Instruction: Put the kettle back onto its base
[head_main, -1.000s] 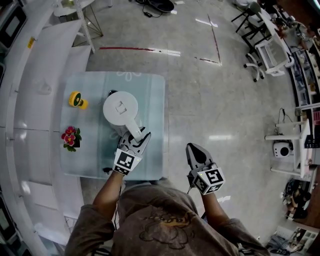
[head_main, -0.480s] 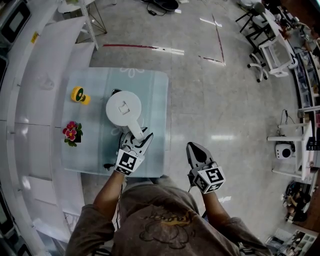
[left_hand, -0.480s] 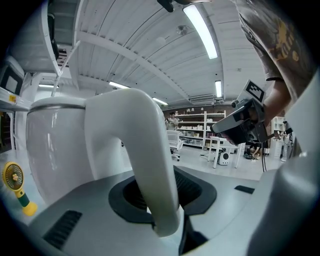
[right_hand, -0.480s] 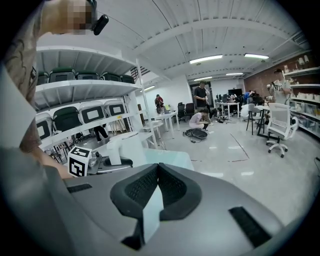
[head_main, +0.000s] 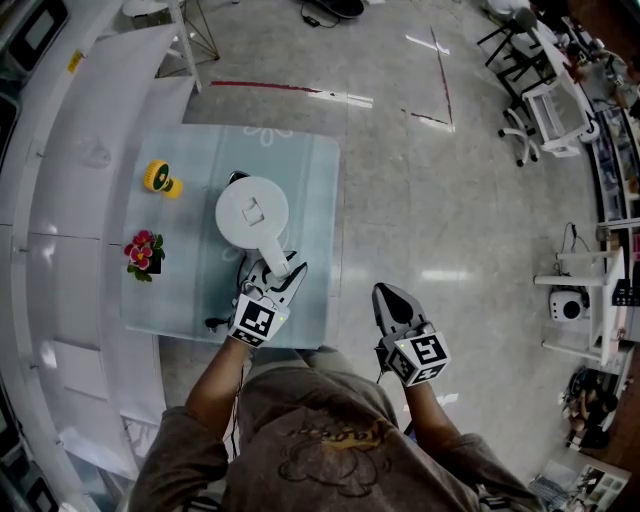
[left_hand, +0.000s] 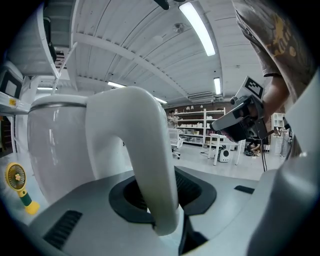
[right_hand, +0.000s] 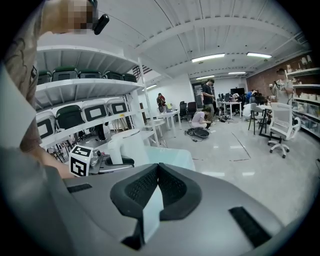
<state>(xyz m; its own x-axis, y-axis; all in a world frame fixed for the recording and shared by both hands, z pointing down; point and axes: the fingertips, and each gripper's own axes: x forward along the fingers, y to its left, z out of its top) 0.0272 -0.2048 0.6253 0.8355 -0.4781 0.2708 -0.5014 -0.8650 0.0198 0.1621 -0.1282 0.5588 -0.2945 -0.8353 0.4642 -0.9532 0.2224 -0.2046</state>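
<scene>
A white kettle (head_main: 252, 212) stands on the pale blue table (head_main: 310, 200), its lid seen from above in the head view. A dark piece (head_main: 236, 178) peeks out at its far side; I cannot tell whether this is the base. My left gripper (head_main: 280, 268) is shut on the kettle's curved white handle (left_hand: 145, 165), which fills the left gripper view next to the kettle body (left_hand: 60, 145). My right gripper (head_main: 390, 298) hangs over the floor to the right of the table, jaws together with nothing between them. The right gripper view shows the kettle (right_hand: 131, 145) off to the left.
A yellow toy fan (head_main: 158, 180) and a small pot of red flowers (head_main: 143, 252) sit on the table's left side. A dark cord (head_main: 215, 322) lies at the table's near edge. White shelving runs along the left, and grey floor lies to the right.
The head view has shifted a little. The kettle and both grippers keep their places.
</scene>
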